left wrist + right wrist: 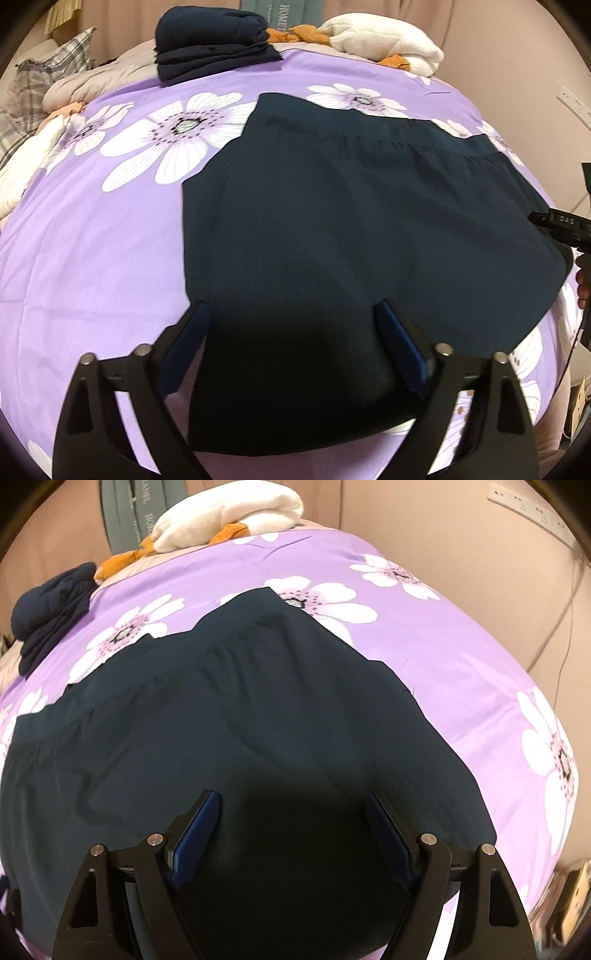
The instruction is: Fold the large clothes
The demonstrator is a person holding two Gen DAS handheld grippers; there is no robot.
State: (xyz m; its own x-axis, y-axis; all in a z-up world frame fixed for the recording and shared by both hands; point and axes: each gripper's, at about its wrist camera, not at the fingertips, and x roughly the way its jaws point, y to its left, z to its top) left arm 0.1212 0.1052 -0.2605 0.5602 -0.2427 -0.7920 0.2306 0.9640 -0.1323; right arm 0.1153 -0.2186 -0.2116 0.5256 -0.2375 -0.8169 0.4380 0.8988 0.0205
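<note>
A large dark navy garment [351, 221] lies spread flat on the purple flowered bed sheet [92, 240]; its gathered waistband runs along the far side. It also fills the right wrist view [240, 738]. My left gripper [291, 306] is open and empty, hovering over the garment's near left edge. My right gripper [291, 797] is open and empty, over the garment's near right part. The right gripper's body shows at the right edge of the left wrist view [561, 225].
A folded stack of dark navy clothes [210, 44] sits at the far left of the bed, also in the right wrist view [51, 613]. A white and orange plush [376, 37] lies at the far edge. Pillows and a blanket [55, 81] lie left. A wall [461, 554] stands right.
</note>
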